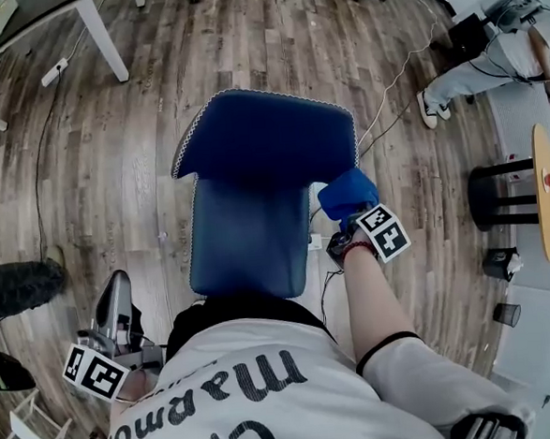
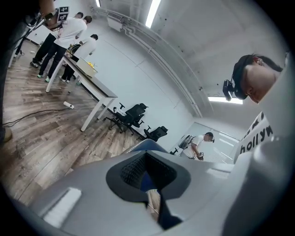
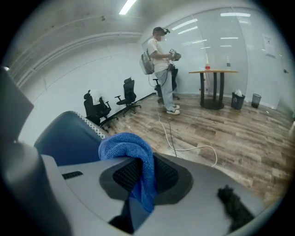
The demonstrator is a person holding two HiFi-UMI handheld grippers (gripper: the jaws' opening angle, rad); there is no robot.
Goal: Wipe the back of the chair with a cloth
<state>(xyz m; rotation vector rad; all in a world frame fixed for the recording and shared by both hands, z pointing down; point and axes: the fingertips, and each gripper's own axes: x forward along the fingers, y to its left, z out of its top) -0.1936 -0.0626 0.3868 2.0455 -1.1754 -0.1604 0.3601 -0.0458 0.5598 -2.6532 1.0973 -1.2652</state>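
The blue cloth (image 3: 130,148) is pinched between the jaws of the right gripper (image 3: 140,179). Only a short fold is caught, and most of the cloth is bunched up above the jaws. In the head view this gripper is held at the right edge of the blue chair (image 1: 248,234), near the place where the back and the seat meet. Whether the cloth touches the upholstery cannot be told from the views.

The left gripper (image 2: 147,180) is kept low at the person's left side, well apart from the chair. Its jaws are drawn together with only a thin slit between them, and nothing is held there.

The wiping of the back is judged to be at its beginning or not yet under way.

Several things could go wrong from here. Because so little of the cloth is clamped, it could be pulled out of the jaws if it is dragged hard over the fabric. If the gripper is tilted too much, the chair could be rubbed by the hard jaw tips and not by the cloth. The chair is not steadied by the other gripper, so it could be pushed away by a strong stroke. A white cable (image 1: 390,91) lies on the floor beside the chair and could be caught.
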